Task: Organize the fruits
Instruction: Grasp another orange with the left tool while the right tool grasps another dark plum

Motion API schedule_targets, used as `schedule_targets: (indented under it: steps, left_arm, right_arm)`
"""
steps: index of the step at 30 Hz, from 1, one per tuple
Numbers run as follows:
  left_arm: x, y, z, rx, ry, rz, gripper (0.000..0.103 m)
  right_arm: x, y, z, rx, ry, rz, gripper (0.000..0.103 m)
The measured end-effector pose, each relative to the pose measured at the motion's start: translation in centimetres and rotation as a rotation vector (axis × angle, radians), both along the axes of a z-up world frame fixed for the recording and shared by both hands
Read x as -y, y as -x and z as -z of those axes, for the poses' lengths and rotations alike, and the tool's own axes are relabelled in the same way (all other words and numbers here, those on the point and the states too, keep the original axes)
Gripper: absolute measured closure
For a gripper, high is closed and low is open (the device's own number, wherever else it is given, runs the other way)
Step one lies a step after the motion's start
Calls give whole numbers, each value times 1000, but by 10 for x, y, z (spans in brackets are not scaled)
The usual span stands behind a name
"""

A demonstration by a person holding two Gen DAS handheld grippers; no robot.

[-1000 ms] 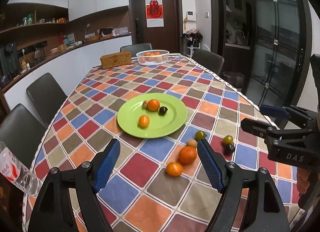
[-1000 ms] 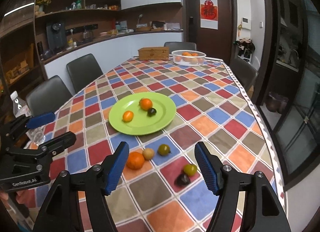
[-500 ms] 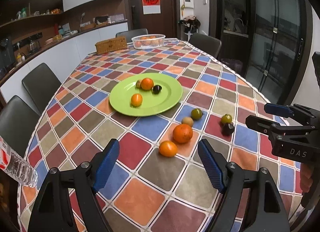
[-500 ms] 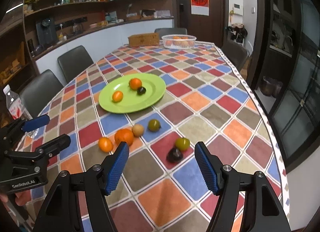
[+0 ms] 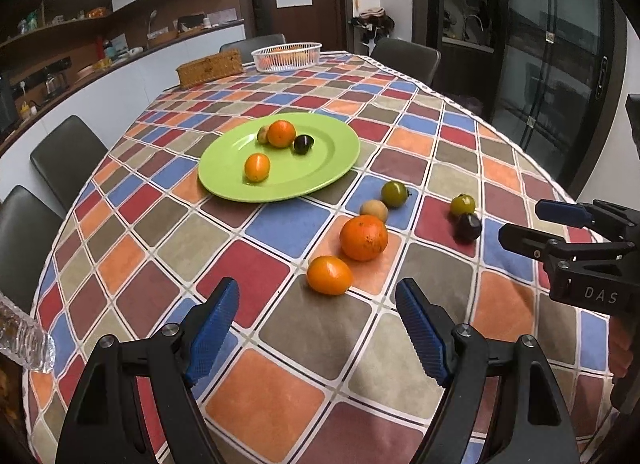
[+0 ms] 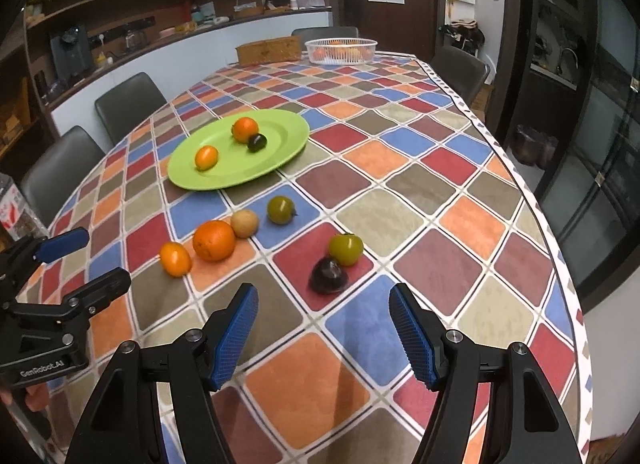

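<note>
**Loose fruit by the plate, both grippers empty**

Six fruits lay on the tablecloth [image 5: 420,364] just short of the green plate [image 5: 332,168]; four sat on it. Left gripper [image 5: 316,328] and right gripper [image 6: 322,328] were agape, holding nothing. Kumquat [image 5: 329,275]: light, smooth, likely rolls; pinch across the middle. Dark plum [image 6: 329,274] looked soft, so squeeze gently.

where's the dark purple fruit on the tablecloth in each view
Left wrist: the dark purple fruit lies right of centre, just below a green fruit.
Right wrist: it lies at centre, just ahead of the open right gripper.
Shared landmark: the green plate.
</note>
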State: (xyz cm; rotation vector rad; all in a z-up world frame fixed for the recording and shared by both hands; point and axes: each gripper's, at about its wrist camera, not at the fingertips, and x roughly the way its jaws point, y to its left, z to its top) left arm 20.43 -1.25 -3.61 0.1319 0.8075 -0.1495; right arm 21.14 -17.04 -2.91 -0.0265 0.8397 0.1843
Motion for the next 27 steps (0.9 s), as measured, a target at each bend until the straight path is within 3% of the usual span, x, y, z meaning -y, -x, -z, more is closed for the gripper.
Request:
schedule_targets:
  steps: [8,13,27]
  left_arm:
    - [1,-19,25,-53,-9,1,23]
    - [0,-28,35,-73,-1,-5,24]
    - [-1,-48,45,-101,35,-28,48]
  right_arm:
    - [3,-13,19,-25,24,-2,35]
    - [3,-22,31,-46,24,-6,43]
    - [0,-44,45,-83,-11,-24,62]
